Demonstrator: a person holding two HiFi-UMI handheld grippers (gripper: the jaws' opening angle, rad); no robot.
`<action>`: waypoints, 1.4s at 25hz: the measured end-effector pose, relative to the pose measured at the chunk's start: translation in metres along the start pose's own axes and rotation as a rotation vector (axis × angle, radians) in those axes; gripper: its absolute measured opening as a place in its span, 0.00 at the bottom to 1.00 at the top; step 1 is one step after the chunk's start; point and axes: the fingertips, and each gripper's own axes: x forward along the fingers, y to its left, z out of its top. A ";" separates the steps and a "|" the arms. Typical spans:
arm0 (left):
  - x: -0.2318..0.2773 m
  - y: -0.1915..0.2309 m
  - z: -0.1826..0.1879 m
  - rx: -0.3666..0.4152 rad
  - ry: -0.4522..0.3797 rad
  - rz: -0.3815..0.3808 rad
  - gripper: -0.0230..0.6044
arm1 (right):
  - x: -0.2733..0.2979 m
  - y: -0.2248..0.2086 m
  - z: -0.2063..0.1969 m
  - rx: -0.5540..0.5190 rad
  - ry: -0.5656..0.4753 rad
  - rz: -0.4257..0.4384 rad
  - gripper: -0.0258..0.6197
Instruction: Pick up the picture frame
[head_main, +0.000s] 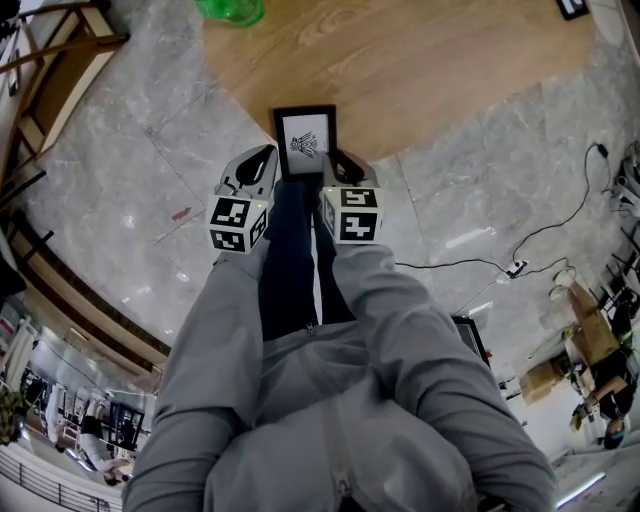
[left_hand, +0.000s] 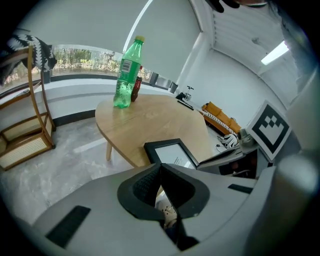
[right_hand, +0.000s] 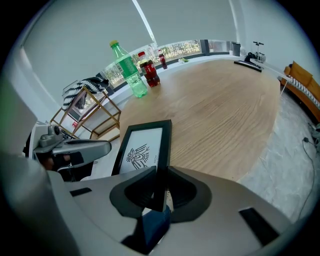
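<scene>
The picture frame (head_main: 305, 140) is black with a white print. It sits at the near edge of the wooden table (head_main: 430, 60). My right gripper (head_main: 340, 162) is shut on the frame's right border, and the right gripper view shows that border (right_hand: 161, 145) running between the pads. My left gripper (head_main: 262, 160) hangs just left of the frame, shut and empty. In the left gripper view the frame (left_hand: 172, 152) lies just beyond the closed jaws. I cannot tell whether the frame rests on the table or is raised off it.
A green bottle (head_main: 230, 10) stands at the table's far side, with dark soda bottles (right_hand: 150, 72) beside it. A wooden rack (head_main: 55, 70) stands on the marble floor to the left. Cables (head_main: 540, 235) trail on the right. The person's legs (head_main: 300, 260) are below the grippers.
</scene>
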 end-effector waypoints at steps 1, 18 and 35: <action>-0.001 0.001 -0.002 -0.011 0.001 -0.004 0.06 | 0.000 0.000 0.000 0.000 0.001 -0.001 0.17; 0.023 -0.014 -0.036 -0.268 0.154 -0.256 0.42 | 0.000 -0.001 0.002 -0.027 0.003 0.001 0.17; 0.036 -0.029 -0.046 -0.549 0.209 -0.449 0.37 | 0.008 0.014 -0.003 -0.073 0.006 0.068 0.17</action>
